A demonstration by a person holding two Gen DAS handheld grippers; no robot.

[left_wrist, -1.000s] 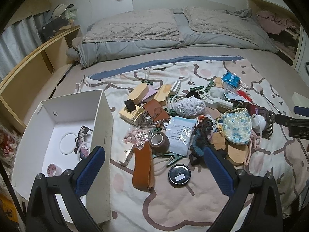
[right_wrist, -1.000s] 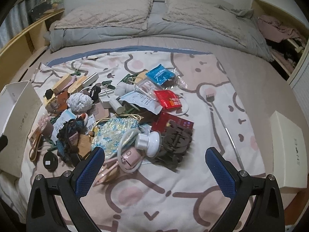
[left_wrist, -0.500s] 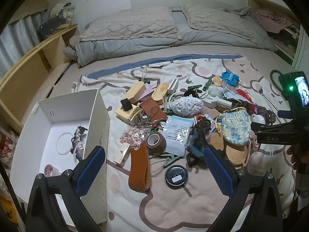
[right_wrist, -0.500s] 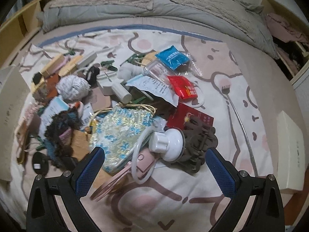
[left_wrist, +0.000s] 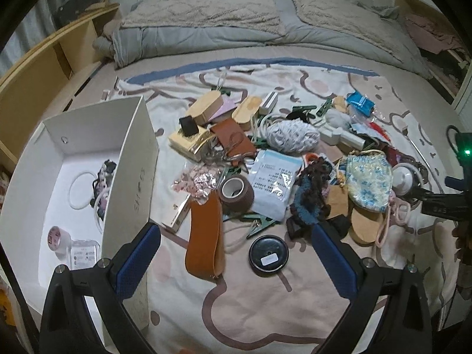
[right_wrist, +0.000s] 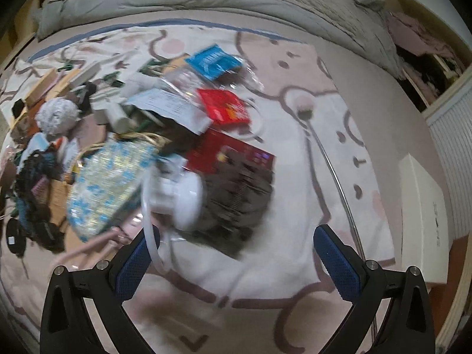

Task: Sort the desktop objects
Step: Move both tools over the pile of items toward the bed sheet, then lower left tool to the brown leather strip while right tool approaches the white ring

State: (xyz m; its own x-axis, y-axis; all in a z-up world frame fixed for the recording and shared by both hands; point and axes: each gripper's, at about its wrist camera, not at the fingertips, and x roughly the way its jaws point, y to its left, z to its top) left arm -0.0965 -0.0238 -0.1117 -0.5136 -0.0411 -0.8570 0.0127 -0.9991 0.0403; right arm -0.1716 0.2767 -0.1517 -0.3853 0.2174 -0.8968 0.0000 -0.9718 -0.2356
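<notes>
A pile of small objects lies on a bear-print blanket on the bed. In the left wrist view I see a brown leather case (left_wrist: 204, 236), a black round tin (left_wrist: 268, 257), a roll of brown tape (left_wrist: 236, 191) and a floral pouch (left_wrist: 368, 180). My left gripper (left_wrist: 234, 261) is open and empty above the case and tin. My right gripper (right_wrist: 236, 262) is open and empty, low over a dark brown claw clip (right_wrist: 239, 194) and a white round object (right_wrist: 180, 197); that view is blurred. The right gripper also shows in the left wrist view (left_wrist: 442, 203).
An open white shoebox (left_wrist: 129, 165) at the left holds a white ring, hair ties and a tape roll. A white box lid (right_wrist: 424, 218) lies at the right bed edge. A long thin metal rod (right_wrist: 339, 177) lies on the blanket. Pillows and a wooden shelf stand behind.
My right gripper has moved down and forward toward the claw clip and white object, which now fill more of its view. My left gripper has drifted slightly closer to the pile.
</notes>
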